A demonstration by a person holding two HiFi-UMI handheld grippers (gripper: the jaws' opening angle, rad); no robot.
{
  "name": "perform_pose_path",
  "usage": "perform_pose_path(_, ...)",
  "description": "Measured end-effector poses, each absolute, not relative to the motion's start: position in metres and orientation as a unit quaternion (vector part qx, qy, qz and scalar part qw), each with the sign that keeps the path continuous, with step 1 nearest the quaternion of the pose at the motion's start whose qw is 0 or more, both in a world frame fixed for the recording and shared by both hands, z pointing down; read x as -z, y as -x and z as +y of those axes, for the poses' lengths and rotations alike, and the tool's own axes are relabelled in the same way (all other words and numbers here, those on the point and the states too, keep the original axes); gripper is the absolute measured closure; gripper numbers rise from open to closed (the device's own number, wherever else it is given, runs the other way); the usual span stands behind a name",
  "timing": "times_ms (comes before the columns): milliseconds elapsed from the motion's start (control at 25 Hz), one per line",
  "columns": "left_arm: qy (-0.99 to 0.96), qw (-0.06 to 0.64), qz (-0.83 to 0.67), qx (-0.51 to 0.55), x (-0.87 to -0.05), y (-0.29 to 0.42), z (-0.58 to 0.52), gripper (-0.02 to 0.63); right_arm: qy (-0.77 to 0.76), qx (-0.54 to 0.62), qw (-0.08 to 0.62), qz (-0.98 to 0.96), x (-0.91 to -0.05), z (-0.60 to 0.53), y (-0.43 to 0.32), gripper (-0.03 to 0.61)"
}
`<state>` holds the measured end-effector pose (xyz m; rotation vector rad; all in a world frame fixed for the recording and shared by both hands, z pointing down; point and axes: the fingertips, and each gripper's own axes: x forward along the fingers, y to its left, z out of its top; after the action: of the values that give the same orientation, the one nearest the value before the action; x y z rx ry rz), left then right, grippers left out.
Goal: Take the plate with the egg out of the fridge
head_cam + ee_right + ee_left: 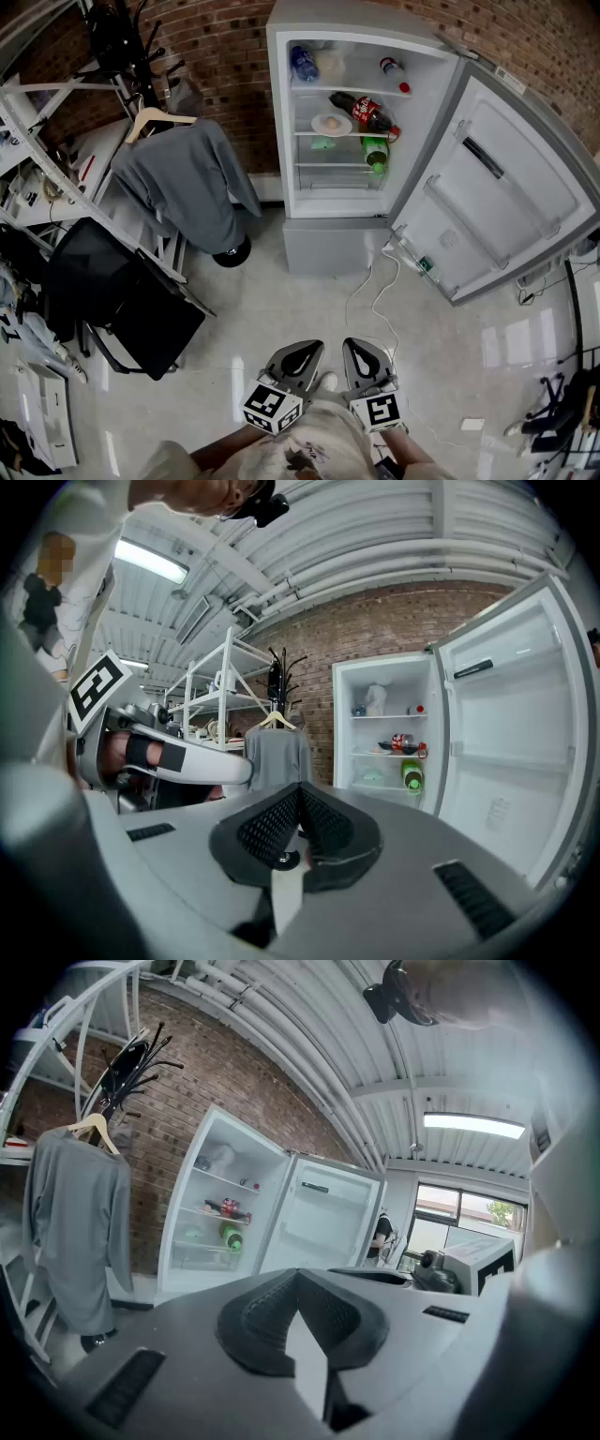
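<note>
Brick wall [225,56] behind open fridge [356,13]; plate [331,124] shelved; left gripper [302,352], right gripper [364,352] closed

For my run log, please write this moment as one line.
fridge: door open | plate with egg: on middle shelf, untouched | left tongs: shut, empty | right tongs: shut, empty

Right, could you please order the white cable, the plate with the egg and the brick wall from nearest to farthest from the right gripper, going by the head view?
1. The white cable: on the floor just ahead of the right gripper.
2. The plate with the egg: on the middle shelf of the open fridge.
3. The brick wall: behind the fridge.
</note>
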<state>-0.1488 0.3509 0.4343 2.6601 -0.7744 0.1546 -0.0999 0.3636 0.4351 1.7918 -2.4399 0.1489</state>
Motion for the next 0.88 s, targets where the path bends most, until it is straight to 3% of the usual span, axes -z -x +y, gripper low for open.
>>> perform_pose_path(280,-0.945,0.181,-0.266,-0.053,-0.431,0.145,0.353,0.604,-0.598,-0.059,0.080,-0.795,-0.444,0.367,0.093,0.572)
perform_pose_path(880,-0.940,0.171,-0.292,-0.050,-0.428,0.114,0.345,0.604,-0.590,-0.049,0.052,-0.804,-0.434,0.363,0.058,0.572)
